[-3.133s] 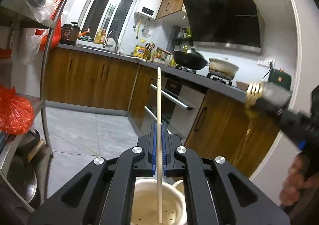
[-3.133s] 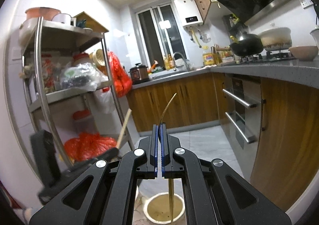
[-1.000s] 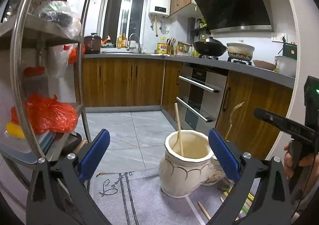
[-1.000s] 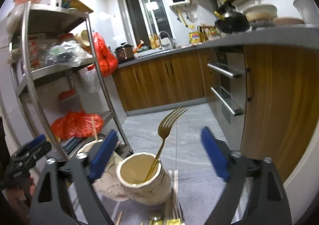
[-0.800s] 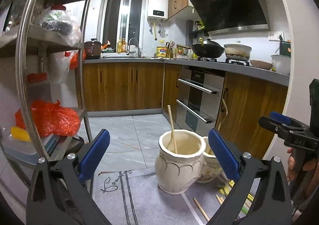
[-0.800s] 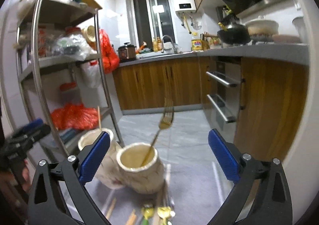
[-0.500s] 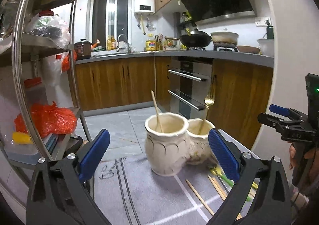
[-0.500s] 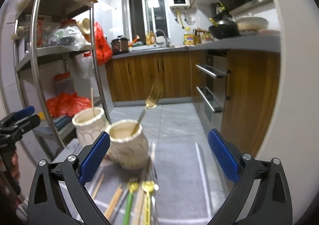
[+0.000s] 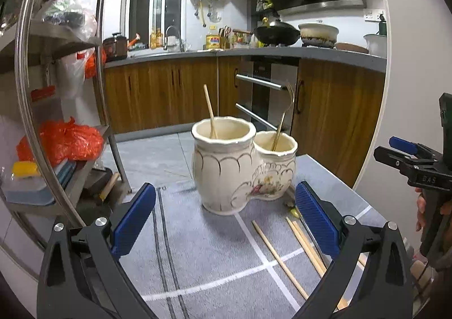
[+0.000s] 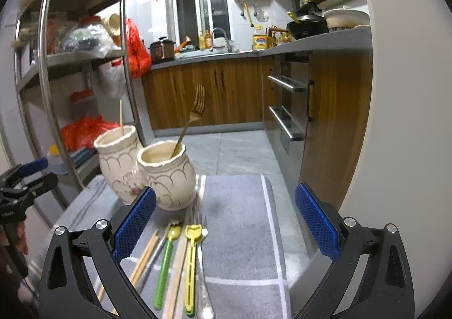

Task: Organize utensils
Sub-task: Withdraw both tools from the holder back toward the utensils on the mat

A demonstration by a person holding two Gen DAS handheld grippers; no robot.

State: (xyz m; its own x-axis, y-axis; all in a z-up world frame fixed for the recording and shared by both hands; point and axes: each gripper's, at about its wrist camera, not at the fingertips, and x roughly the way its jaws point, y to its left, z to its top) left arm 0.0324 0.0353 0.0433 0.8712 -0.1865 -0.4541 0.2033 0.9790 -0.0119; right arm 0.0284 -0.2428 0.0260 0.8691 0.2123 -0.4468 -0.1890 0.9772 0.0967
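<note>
Both grippers have backed away from the jars since half a second ago, and more of the gray mat is showing.

Left wrist view: the left gripper (image 9: 224,218) is hovering with its jaws spread wide, holding nothing. At twelve o'clock from it, the taller jar (image 9: 223,165) is holding one wooden chopstick (image 9: 210,111), and the shorter jar (image 9: 275,167), touching it at three o'clock, is holding a gold fork (image 9: 284,115). Loose chopsticks (image 9: 278,258) are lying on the mat (image 9: 197,256) at five o'clock. The right gripper (image 9: 409,160) is showing at three o'clock.

Right wrist view: the right gripper (image 10: 224,218) is hovering with jaws wide and empty. The jars are standing at eleven o'clock, fork (image 10: 190,118) in the nearer one (image 10: 166,177). Green- and yellow-handled utensils (image 10: 178,262) and chopsticks are lying at seven o'clock on the mat (image 10: 243,234).
</note>
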